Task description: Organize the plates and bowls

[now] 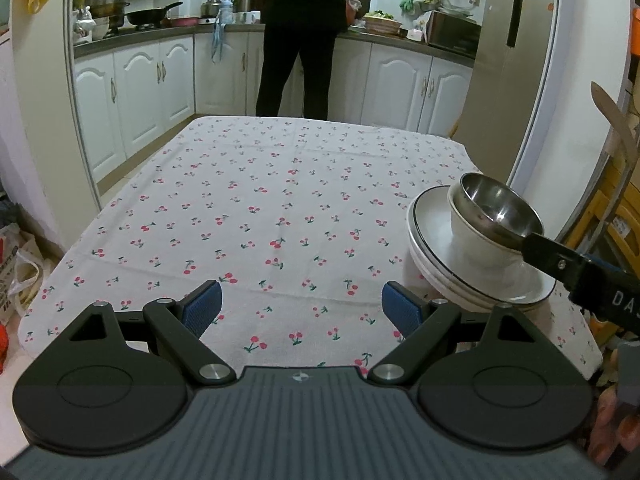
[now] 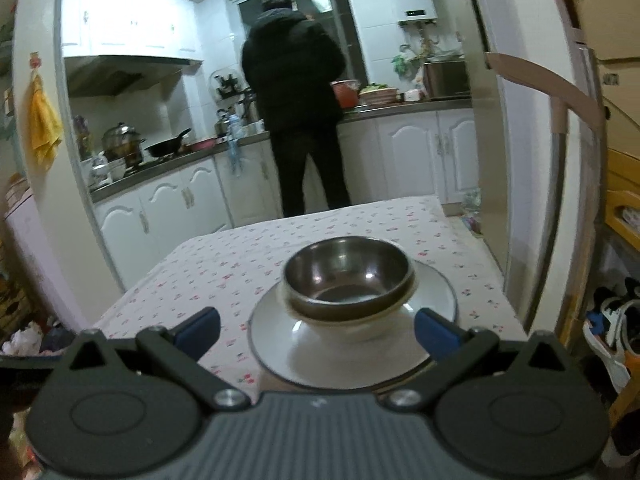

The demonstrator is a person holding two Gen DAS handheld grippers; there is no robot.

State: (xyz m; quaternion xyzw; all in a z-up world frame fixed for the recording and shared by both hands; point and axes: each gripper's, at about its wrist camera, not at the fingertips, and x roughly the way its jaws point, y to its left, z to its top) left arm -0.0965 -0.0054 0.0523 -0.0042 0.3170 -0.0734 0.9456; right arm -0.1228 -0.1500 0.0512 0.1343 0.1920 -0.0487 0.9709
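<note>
1. Big table w/ a white cloth [image 1: 280, 184] full of little red cherries. It fills most of the left wrist view.
2. A person in dark clothes [image 2: 296, 92] stands far back at the kitchen counter, back turned to the cams.
3. Stack of white plates [image 1: 436, 240] w/ a thin dark rim sits at the right edge of the table, near corner. In the right wrist view the top plate [image 2: 280, 344] is right in front of the claw.
4. White bowl [image 1: 476, 236] stands on the top plate, about in the middle.
5. Shiny metal bowl [image 1: 498, 208] rests in the white bowl. It looks tipped in the left wrist view, more level in the right wrist view [image 2: 348, 272].
6. Left gripper [image 1: 301, 307] hangs over bare cloth, jaws wide, nothing in them.
7. Right gripper [image 2: 316, 330] is just in front of the bowls, jaws wide apart, one blue pad each side. One finger [image 1: 556, 260] ends right at the metal bowl's near rim; can't tell if it touches.
</note>
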